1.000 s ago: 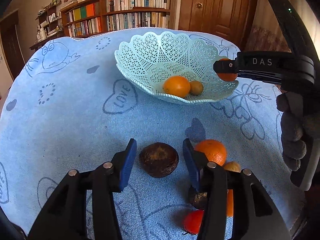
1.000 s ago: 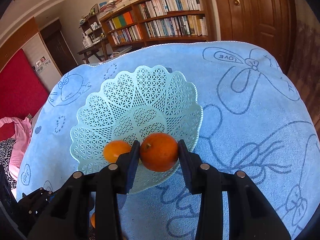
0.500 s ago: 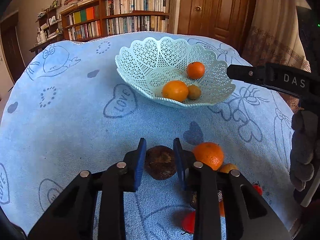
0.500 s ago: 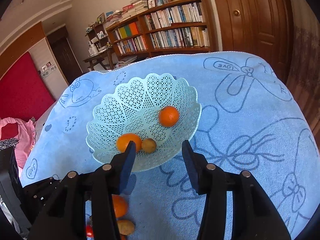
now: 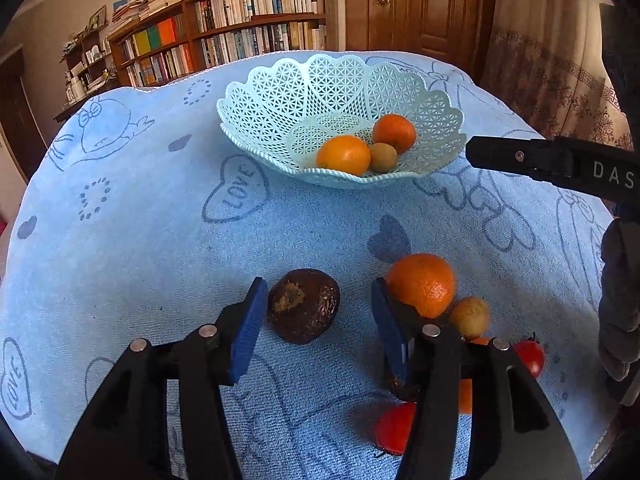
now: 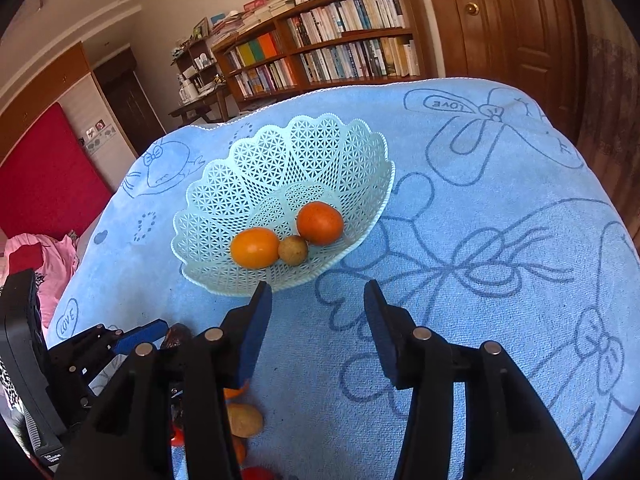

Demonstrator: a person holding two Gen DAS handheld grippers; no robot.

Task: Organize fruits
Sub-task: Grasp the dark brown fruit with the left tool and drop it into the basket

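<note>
Three fruits lie in the basket in the left wrist view: two oranges and a small brown fruit between them. Nearer than the basket, the left tongs are wide open and hold nothing; a dark avocado sits between the fingers, against the left one. An orange, a small brown fruit and some tomatoes wait on the cloth.

In the right wrist view, the right tongs are open and empty, just before the basket. I judge less than half is done.
</note>
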